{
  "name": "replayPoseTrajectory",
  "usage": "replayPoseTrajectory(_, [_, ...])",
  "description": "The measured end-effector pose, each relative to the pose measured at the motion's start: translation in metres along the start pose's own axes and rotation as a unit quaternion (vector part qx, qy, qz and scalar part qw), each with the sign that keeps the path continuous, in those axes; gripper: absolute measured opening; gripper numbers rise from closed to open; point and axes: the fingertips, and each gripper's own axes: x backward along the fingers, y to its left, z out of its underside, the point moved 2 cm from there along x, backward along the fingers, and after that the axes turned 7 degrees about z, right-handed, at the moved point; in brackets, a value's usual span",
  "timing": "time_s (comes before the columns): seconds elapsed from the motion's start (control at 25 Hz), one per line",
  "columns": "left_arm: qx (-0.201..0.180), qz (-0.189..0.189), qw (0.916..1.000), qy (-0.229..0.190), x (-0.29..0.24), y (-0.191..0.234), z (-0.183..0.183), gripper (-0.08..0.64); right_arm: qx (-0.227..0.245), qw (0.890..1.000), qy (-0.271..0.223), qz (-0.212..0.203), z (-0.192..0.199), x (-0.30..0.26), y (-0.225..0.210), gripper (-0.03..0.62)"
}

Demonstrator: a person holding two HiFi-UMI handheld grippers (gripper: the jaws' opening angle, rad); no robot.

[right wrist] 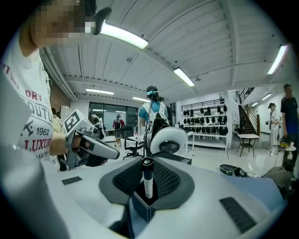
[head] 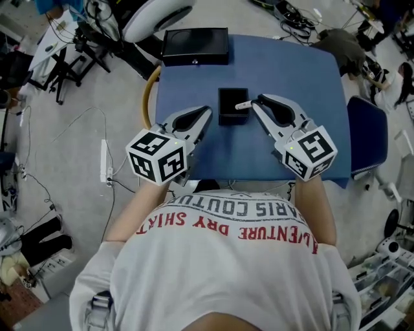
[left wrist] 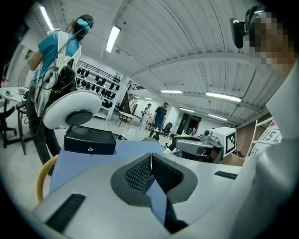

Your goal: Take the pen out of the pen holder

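Observation:
A black square pen holder (head: pixel 226 117) stands in the middle of the blue table (head: pixel 310 77). My right gripper (head: pixel 253 102) is shut on a white pen (head: pixel 242 105) with a black cap, right over the holder's right edge. In the right gripper view the pen (right wrist: pixel 147 179) stands upright between the pads, its lower end just over the holder's (right wrist: pixel 140 209) dark opening. My left gripper (head: pixel 207 111) hovers just left of the holder. Its jaws (left wrist: pixel 151 158) are shut with nothing between them.
A flat black box (head: pixel 195 46) lies at the table's far edge. A white round device (head: pixel 155 16) and stands crowd the floor at the back left. A blue chair (head: pixel 367 136) is at the right. A power strip (head: pixel 103 160) and cables lie on the floor at the left.

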Motion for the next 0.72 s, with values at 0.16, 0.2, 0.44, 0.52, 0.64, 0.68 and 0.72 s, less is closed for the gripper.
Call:
replayPoseTrajectory(0.16, [-0.012,-0.007,0.9999,-0.008,0.006,-0.017,-0.003,0.029,0.011,1.000,-0.026,-0.003,-0.018,0.021,0.002,0.083])
replayPoseTrajectory(0.2, [-0.015,-0.009,0.9998,-0.010,0.008,-0.021,-0.003,0.029,0.014,0.999,-0.032,-0.004,-0.023,0.026,0.004,0.083])
replayPoseTrajectory(0.44, [-0.028,-0.015,0.9992,-0.023,0.018,-0.043,-0.009,0.029,0.007,0.998,-0.061,-0.014,-0.043,0.055,0.011,0.083])
replayPoseTrajectory(0.52, [-0.032,-0.014,0.9991,-0.026,0.019,-0.055,-0.006,0.029,0.003,0.998,-0.065,-0.012,-0.043,0.070,0.011,0.083])
replayPoseTrajectory(0.64, [-0.038,-0.010,0.9988,-0.028,0.021,-0.072,-0.001,0.029,-0.007,0.998,-0.069,-0.007,-0.039,0.091,0.010,0.083])
replayPoseTrajectory(0.68, [-0.040,-0.009,0.9987,-0.030,0.021,-0.077,0.001,0.029,-0.007,0.998,-0.070,-0.005,-0.037,0.097,0.010,0.083])
replayPoseTrajectory(0.72, [-0.040,-0.007,0.9987,-0.031,0.021,-0.082,0.003,0.029,-0.006,0.998,-0.069,-0.003,-0.034,0.103,0.011,0.083])
